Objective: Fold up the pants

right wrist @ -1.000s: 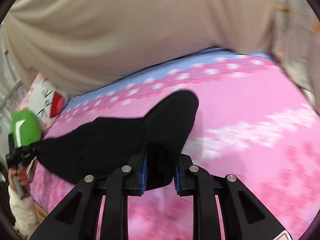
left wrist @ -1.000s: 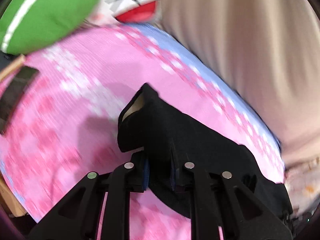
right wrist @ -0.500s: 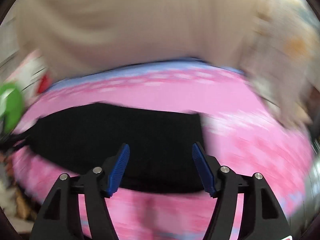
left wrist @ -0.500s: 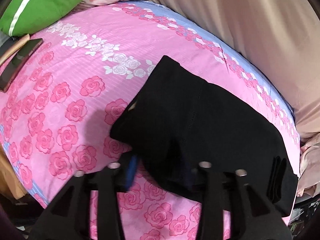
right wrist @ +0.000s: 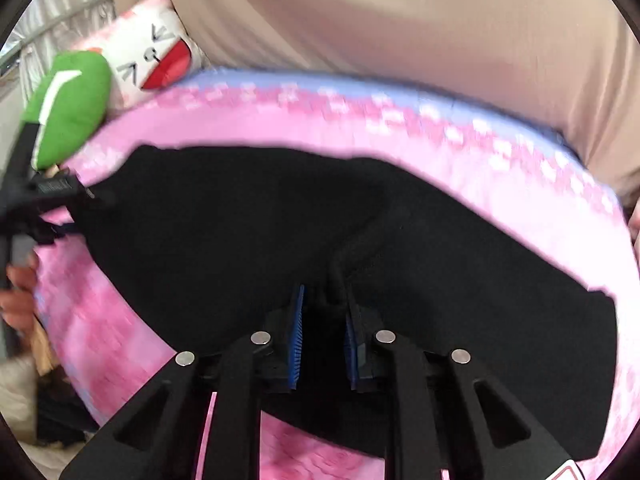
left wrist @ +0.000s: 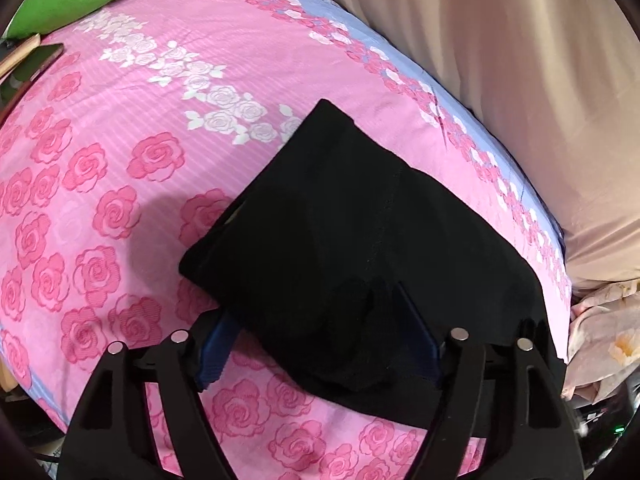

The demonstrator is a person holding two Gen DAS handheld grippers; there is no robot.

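Since the earlier frames, the black pants (left wrist: 360, 248) had been lowered from a raised fold and laid flat on the pink rose-print bedspread (left wrist: 120, 160), near its blue border and the beige-clad person (left wrist: 500, 60) beyond it. The left gripper (left wrist: 320, 352) was opening, its blue pads (left wrist: 214, 354) spread to either side of the near corner of the cloth, with none of it seen pressed between them. The right gripper (right wrist: 322, 336) was closing, its fingers drawn narrowly onto a raised ridge of fabric (right wrist: 340, 276) at the near edge of the pants. A green cushion (right wrist: 68, 108) and a white cartoon pillow (right wrist: 152, 60) were seen at the far end of the bed. For the next fold to be done well, it was judged that both layers should be taken in the pinch, the ridge lifted evenly, and the cloth carried straight across so that the edges were matched. The released corner should be left undisturbed as the left gripper was drawn clear.
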